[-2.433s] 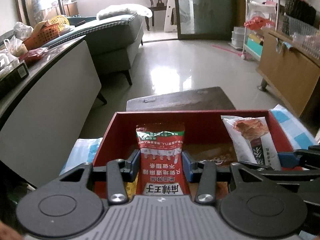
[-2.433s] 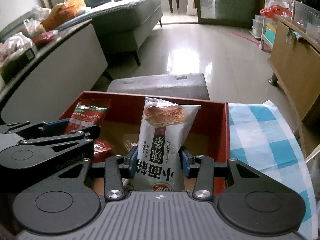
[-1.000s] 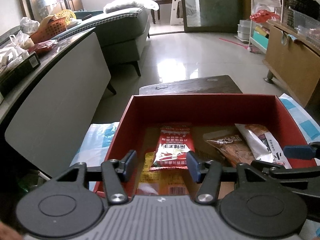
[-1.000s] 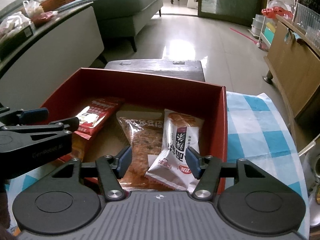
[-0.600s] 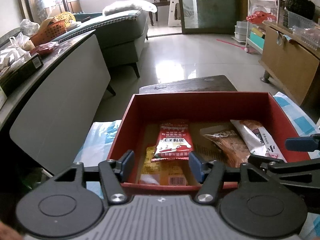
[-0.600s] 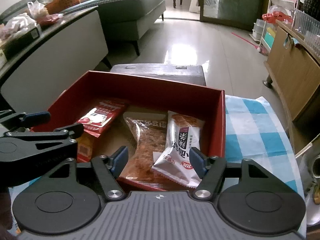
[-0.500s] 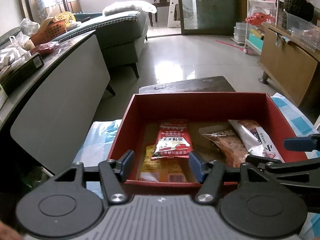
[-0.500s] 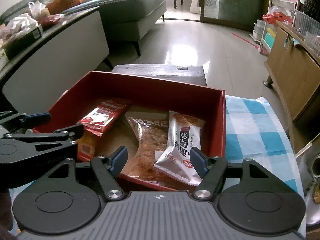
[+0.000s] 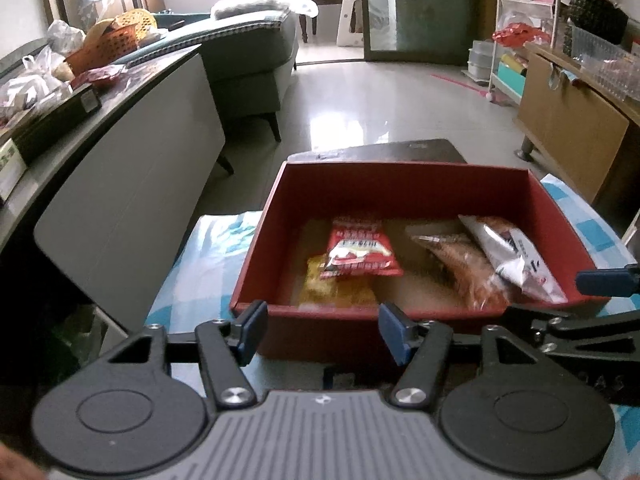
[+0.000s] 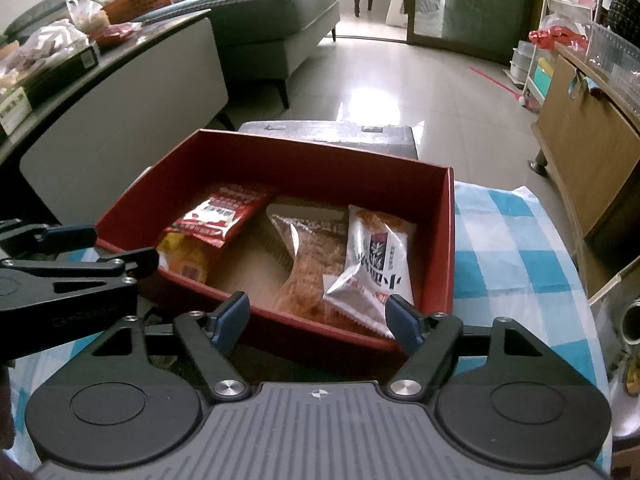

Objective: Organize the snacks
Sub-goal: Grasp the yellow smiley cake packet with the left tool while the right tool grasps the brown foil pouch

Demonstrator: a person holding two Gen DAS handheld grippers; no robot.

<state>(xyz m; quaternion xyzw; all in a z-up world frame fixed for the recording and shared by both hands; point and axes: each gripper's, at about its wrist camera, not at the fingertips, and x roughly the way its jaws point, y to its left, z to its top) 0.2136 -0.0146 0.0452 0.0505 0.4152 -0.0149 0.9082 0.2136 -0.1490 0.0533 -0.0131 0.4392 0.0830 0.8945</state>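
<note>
A red box (image 9: 400, 196) (image 10: 320, 160) stands on a blue-checked cloth and holds several snack packets. A red packet (image 9: 362, 254) (image 10: 220, 216) lies over a yellow one (image 9: 336, 288) (image 10: 180, 258) on the left. A brown packet (image 9: 464, 268) (image 10: 312, 264) and a white packet (image 9: 516, 260) (image 10: 376, 268) lie on the right. My left gripper (image 9: 322, 332) is open and empty just before the box's near wall. My right gripper (image 10: 318, 320) hangs at the same wall, its jaws still opening with nothing pressed between them.
A dark low table (image 10: 332, 132) stands beyond the box. A grey counter (image 9: 120, 160) with bags and an orange basket runs along the left. A sofa (image 9: 248, 64) is behind it, a wooden cabinet (image 9: 572, 116) at the right. A metal object (image 10: 634, 320) sits at the cloth's right edge.
Both grippers let go of their packets, which now lie flat in the box. Both have drawn back from inside the box to its near wall, and the right jaws have widened.
</note>
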